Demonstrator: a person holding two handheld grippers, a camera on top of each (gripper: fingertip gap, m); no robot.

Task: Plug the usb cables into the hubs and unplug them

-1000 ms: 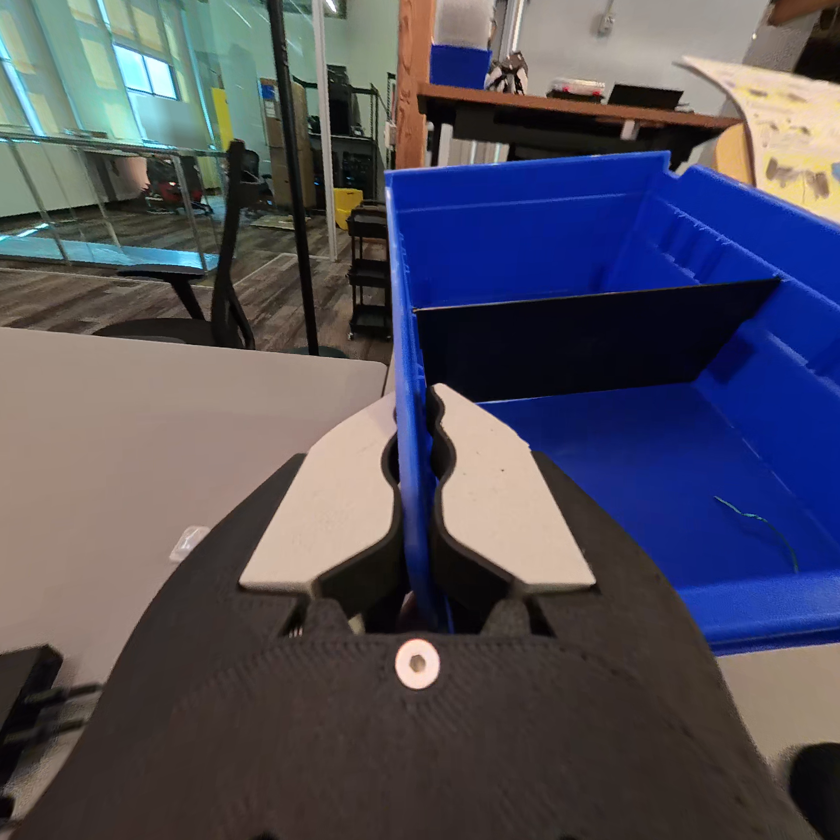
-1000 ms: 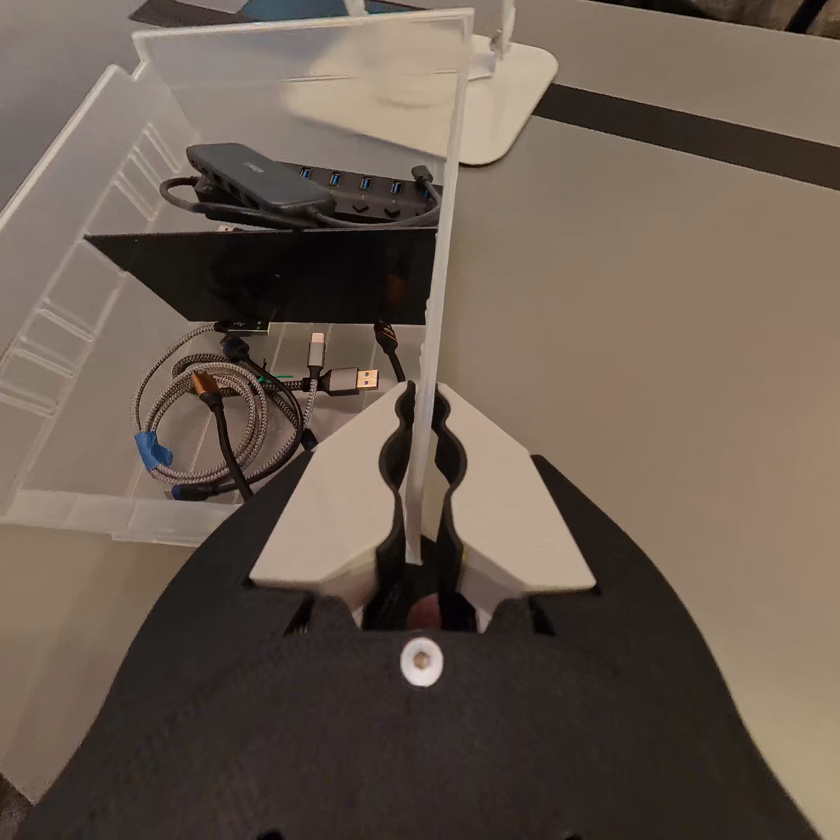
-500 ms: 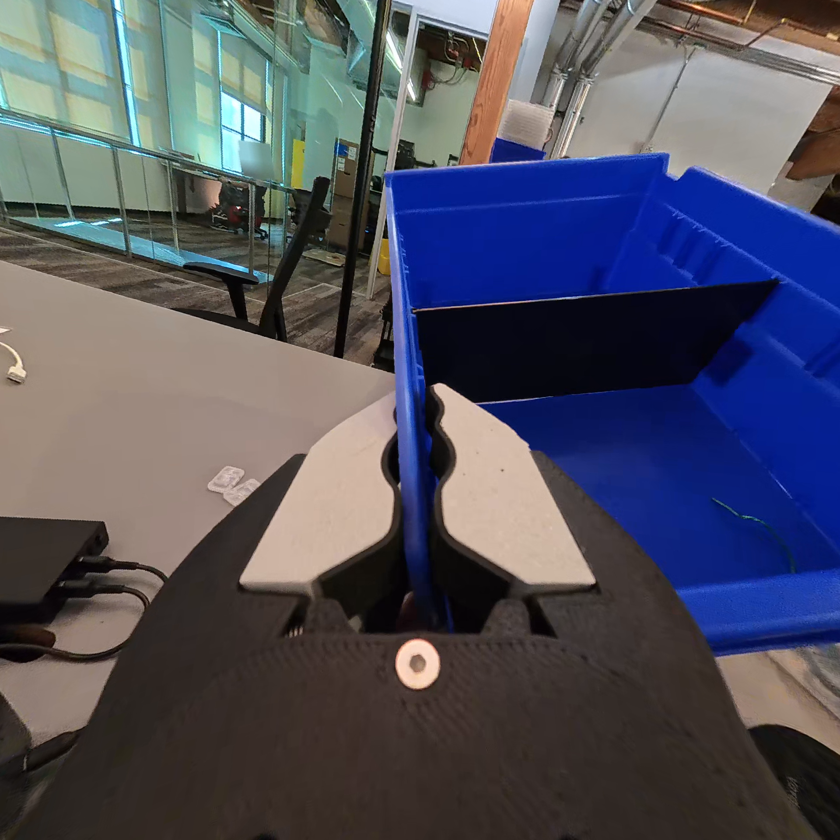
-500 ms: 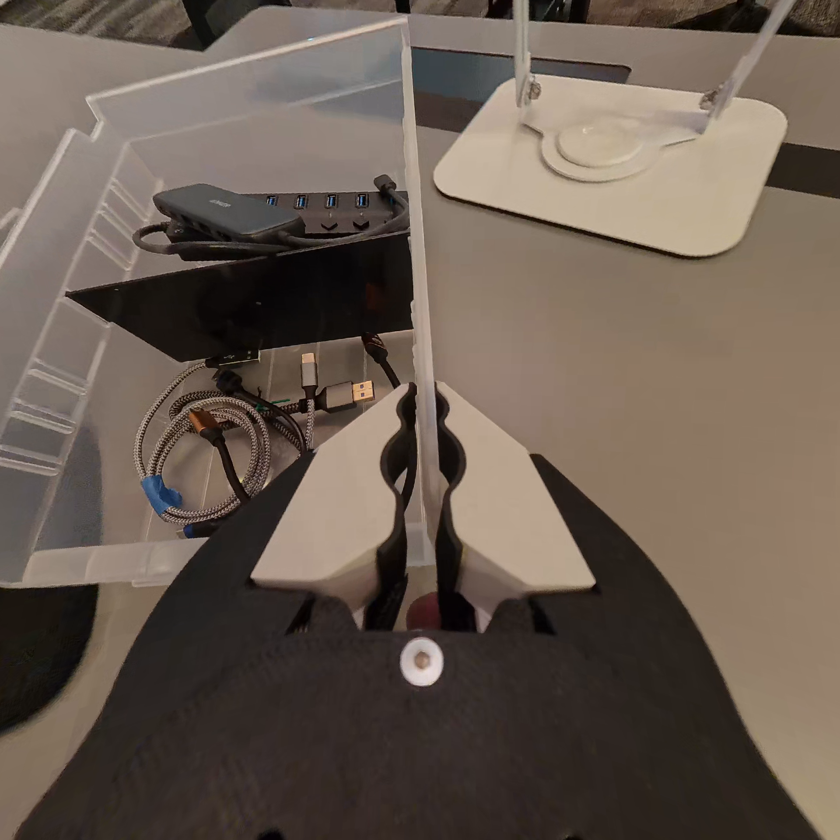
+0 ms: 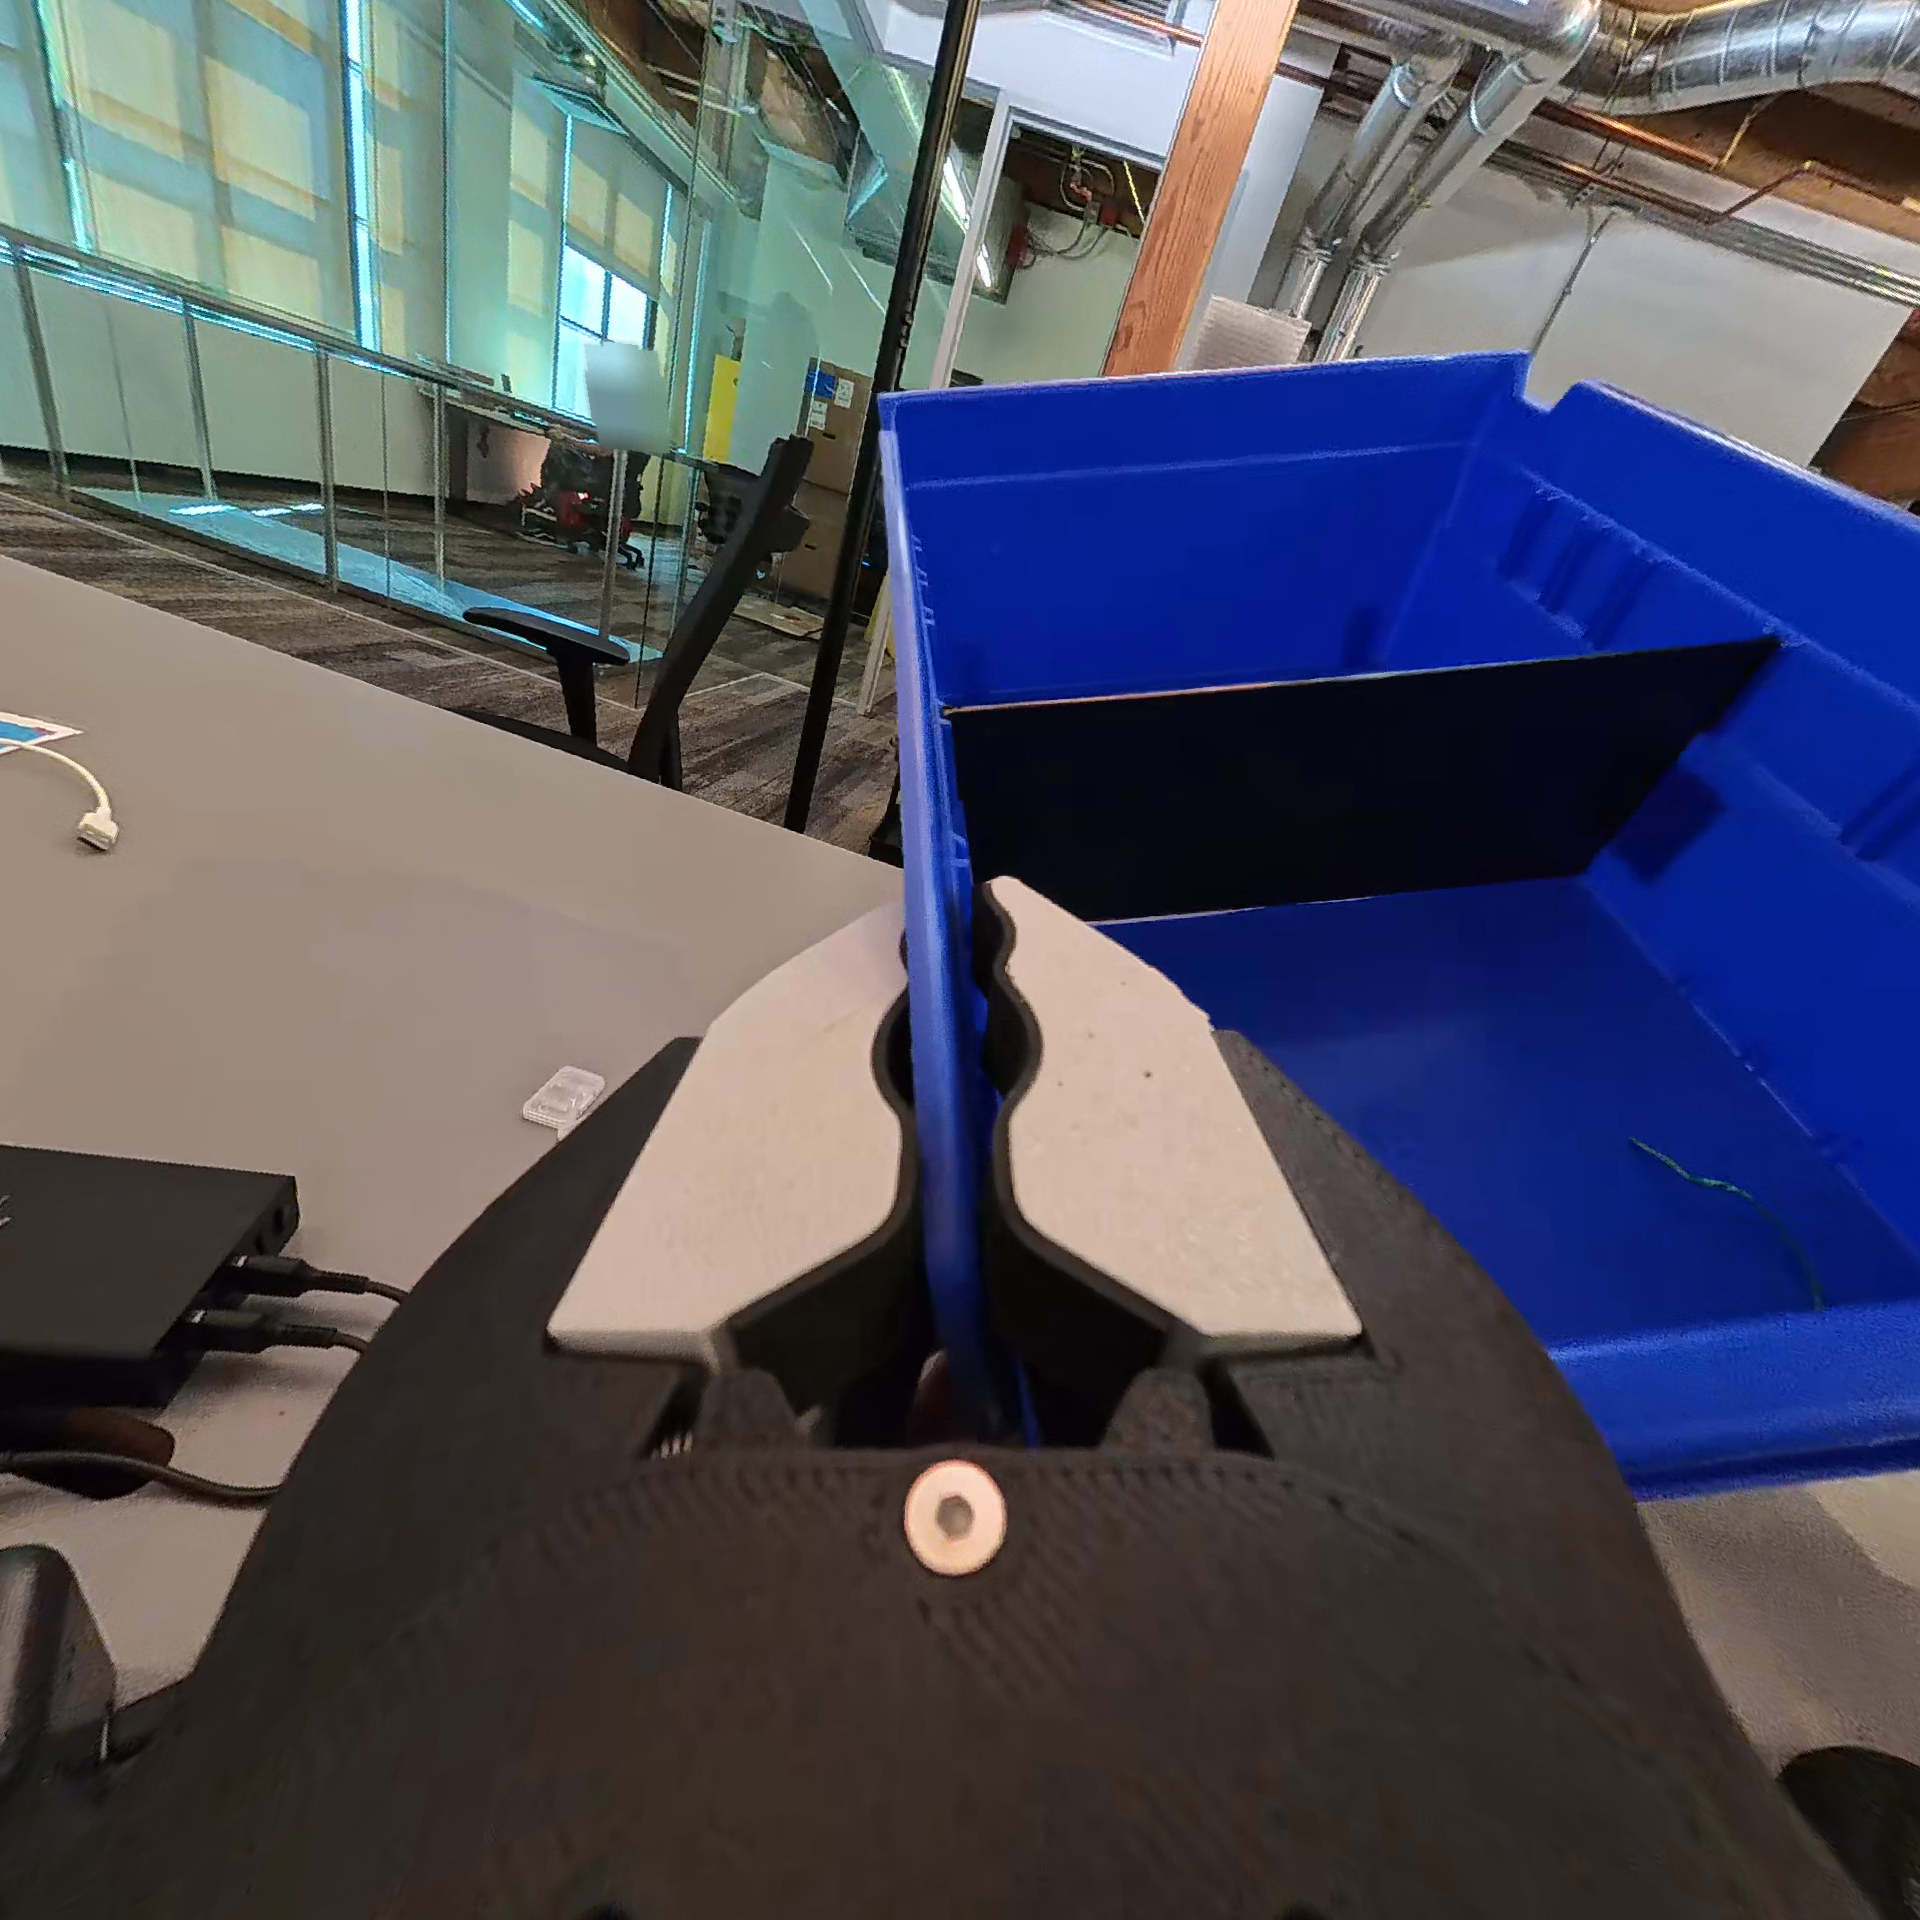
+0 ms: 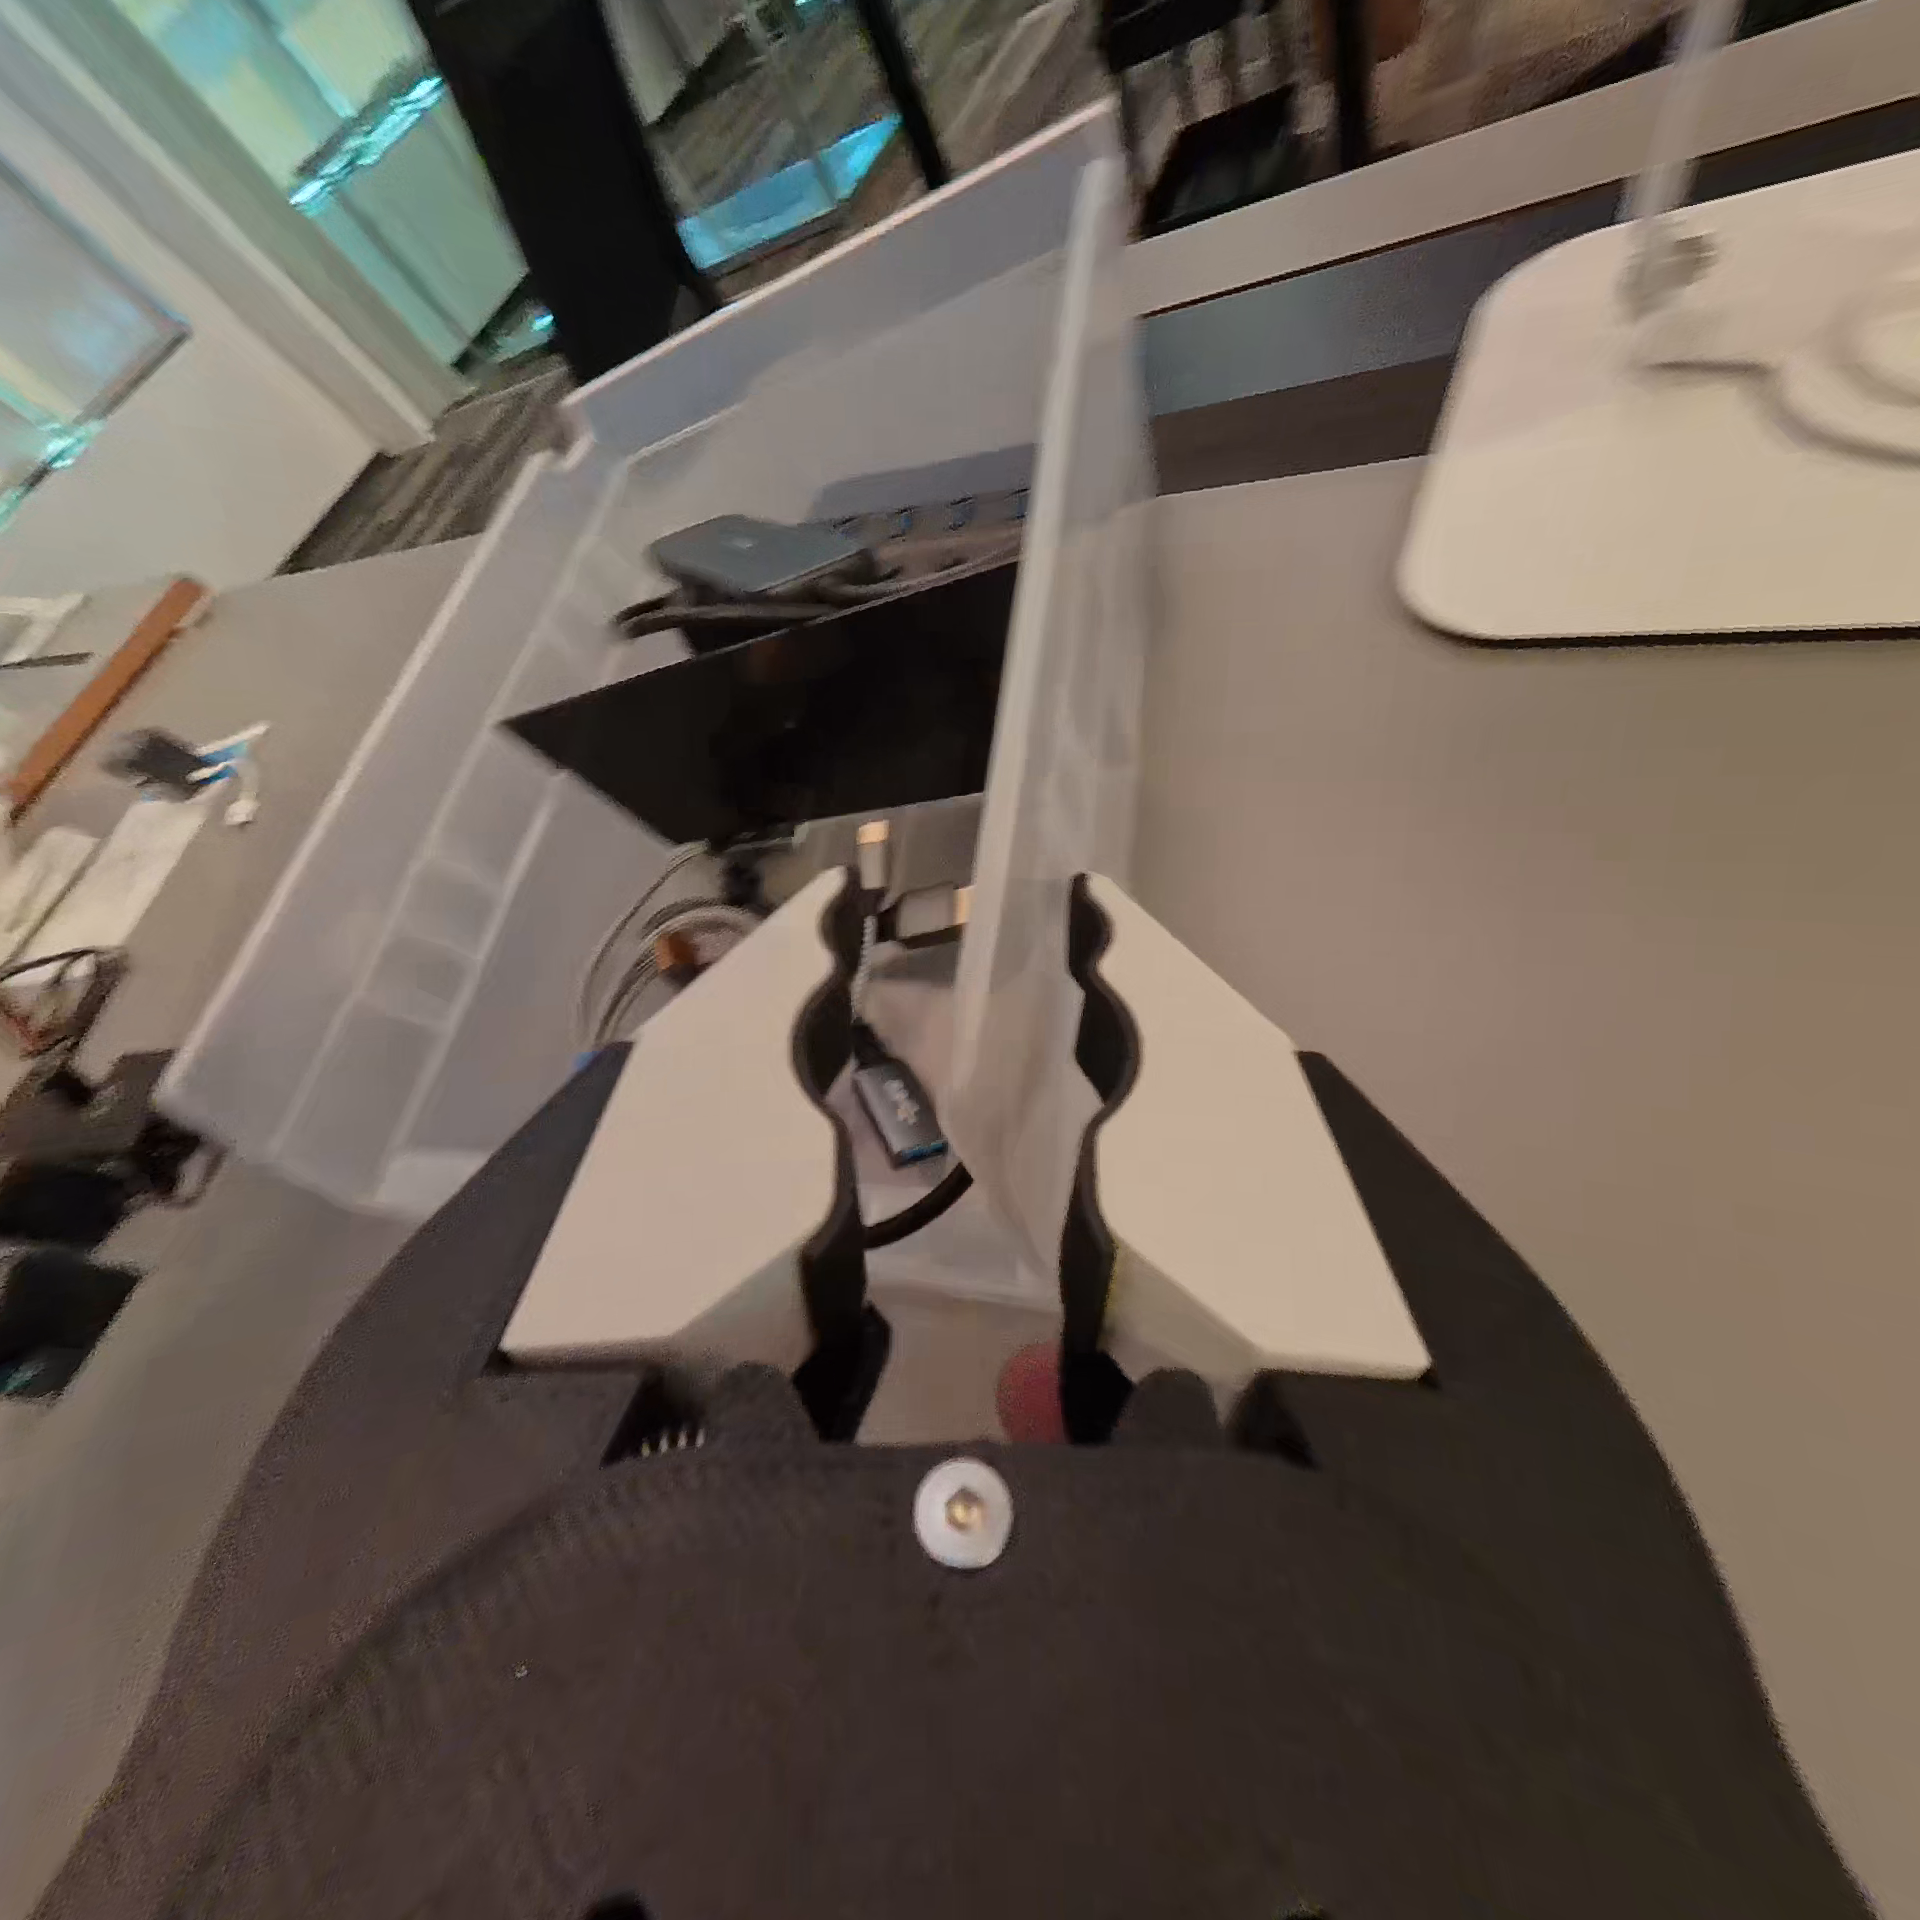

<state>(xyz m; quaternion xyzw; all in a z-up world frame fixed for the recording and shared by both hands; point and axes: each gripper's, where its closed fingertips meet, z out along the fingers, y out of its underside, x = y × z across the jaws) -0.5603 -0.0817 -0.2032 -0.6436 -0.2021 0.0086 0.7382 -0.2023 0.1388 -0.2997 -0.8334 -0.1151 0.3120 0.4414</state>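
The USB cables (image 6: pixel 665 951) lie coiled in the near compartment of the clear bin (image 6: pixel 416 831), the hubs (image 6: pixel 758 556) in the far one behind a black divider (image 6: pixel 790 727). The cables look light and floppy, so I would grip one by its stiff plug; the hubs seem rigid and likely to slide. The right claw (image 6: pixel 951 966) stands apart astride the clear bin's right wall. The left claw (image 5: pixel 940 997) is clamped on the blue bin's (image 5: pixel 1455 1091) left wall, over the counter (image 5: pixel 364 935).
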